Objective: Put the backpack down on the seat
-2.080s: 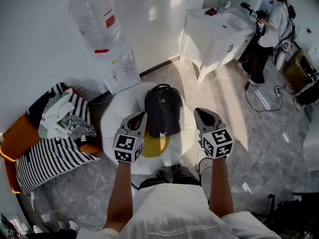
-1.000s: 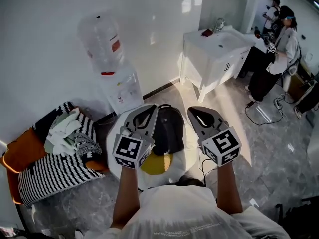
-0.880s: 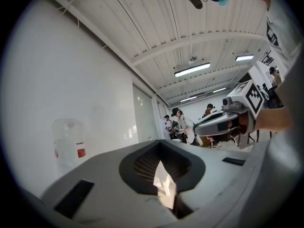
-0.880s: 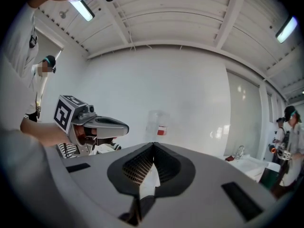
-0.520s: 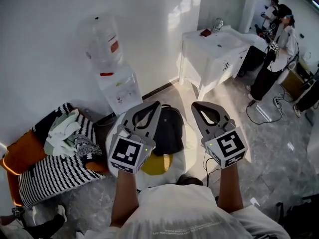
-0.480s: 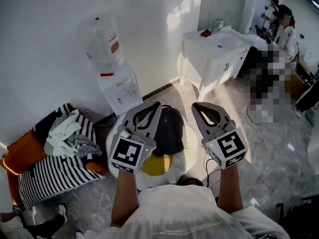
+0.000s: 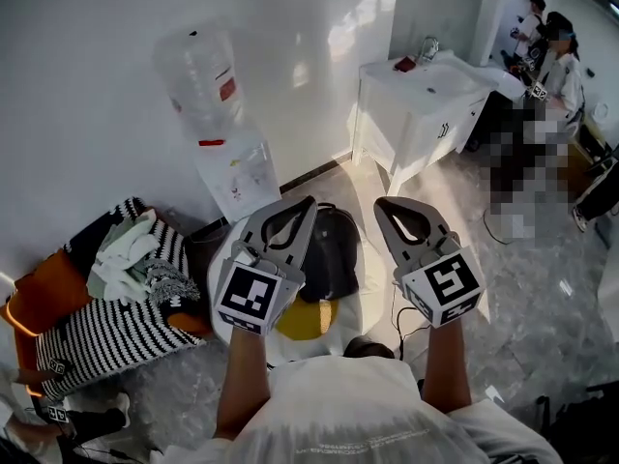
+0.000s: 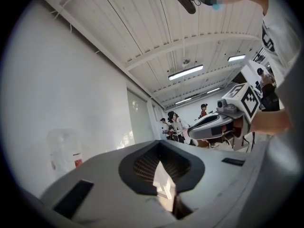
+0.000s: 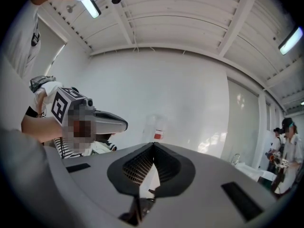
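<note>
We hold our left gripper [image 7: 304, 204] and right gripper [image 7: 385, 205] up side by side, each with its jaws pressed together and nothing between them. Below them the black backpack [image 7: 334, 259] lies on the round white seat [image 7: 371, 276], touched by neither gripper

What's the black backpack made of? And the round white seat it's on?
The backpack looks like matte black woven fabric, maybe nylon: it sags softly and barely shines. The seat looks like padded white cloth or plush, with soft rounded edges; too far to be sure.
</note>
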Demonstrator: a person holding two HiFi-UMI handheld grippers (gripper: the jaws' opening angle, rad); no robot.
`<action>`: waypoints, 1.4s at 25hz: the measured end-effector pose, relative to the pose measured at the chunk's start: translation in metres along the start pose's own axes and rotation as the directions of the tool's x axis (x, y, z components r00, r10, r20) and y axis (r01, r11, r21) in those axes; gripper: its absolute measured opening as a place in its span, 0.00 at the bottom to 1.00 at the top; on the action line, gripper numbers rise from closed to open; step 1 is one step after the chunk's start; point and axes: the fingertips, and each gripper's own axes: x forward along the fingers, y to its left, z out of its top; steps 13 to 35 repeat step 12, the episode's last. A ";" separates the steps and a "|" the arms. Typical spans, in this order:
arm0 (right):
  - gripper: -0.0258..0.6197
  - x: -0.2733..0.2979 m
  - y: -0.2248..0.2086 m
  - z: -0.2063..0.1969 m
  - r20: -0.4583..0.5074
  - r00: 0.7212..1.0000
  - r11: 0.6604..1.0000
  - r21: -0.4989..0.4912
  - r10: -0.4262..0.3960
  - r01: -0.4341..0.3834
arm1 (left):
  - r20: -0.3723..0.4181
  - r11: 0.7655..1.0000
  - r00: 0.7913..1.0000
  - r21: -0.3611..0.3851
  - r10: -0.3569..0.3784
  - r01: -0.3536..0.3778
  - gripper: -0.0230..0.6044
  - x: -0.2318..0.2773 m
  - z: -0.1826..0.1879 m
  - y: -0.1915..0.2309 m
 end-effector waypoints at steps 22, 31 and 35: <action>0.04 0.014 -0.004 -0.019 -0.030 1.000 1.000 0.016 -0.007 0.008 | -0.025 0.999 0.999 -0.029 0.026 -0.026 0.05 0.003 -0.015 0.015; 0.04 0.014 -0.004 -0.019 -0.030 1.000 1.000 0.016 -0.007 0.008 | -0.025 0.999 0.999 -0.029 0.026 -0.026 0.05 0.003 -0.015 0.015; 0.04 0.014 -0.004 -0.019 -0.030 1.000 1.000 0.016 -0.007 0.008 | -0.025 0.999 0.999 -0.029 0.026 -0.026 0.05 0.003 -0.015 0.015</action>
